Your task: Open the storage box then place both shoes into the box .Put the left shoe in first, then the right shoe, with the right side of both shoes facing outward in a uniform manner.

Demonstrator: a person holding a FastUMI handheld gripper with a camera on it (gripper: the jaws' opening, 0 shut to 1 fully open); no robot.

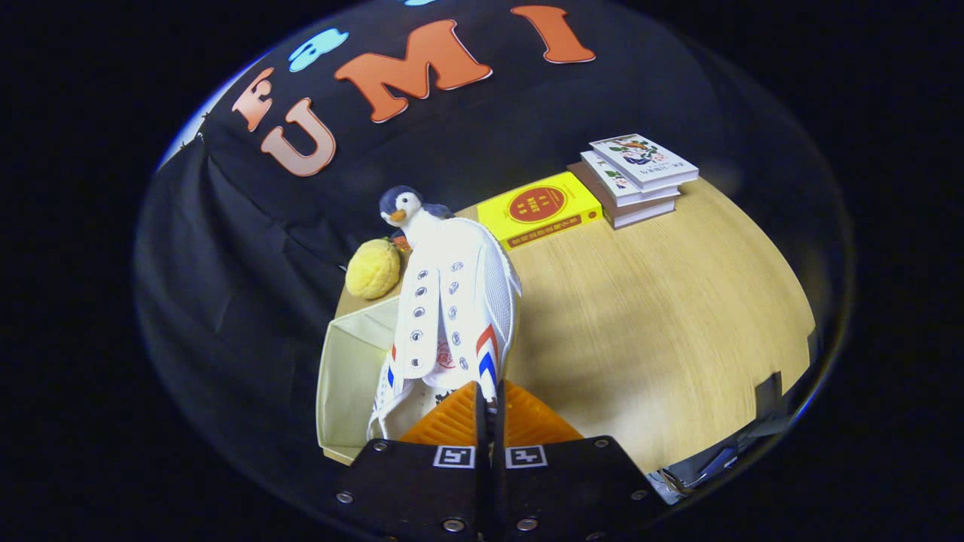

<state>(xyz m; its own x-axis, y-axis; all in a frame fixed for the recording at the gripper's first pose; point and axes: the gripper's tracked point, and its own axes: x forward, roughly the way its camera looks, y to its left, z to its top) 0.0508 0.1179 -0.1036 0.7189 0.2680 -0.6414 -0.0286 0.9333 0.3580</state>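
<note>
The gripper (488,399) is pinched closed on the white lace-up shoe (452,309), hanging above the open cream storage box (350,376); next, lower it inside.

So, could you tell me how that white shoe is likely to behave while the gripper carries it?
The white shoe hangs pinched between the closed gripper fingers, above the open storage box. Its upper looks like soft perforated fabric, so it probably flexes and may swing. It seems light for its size, and held at one end it could pivot or slip.
</note>
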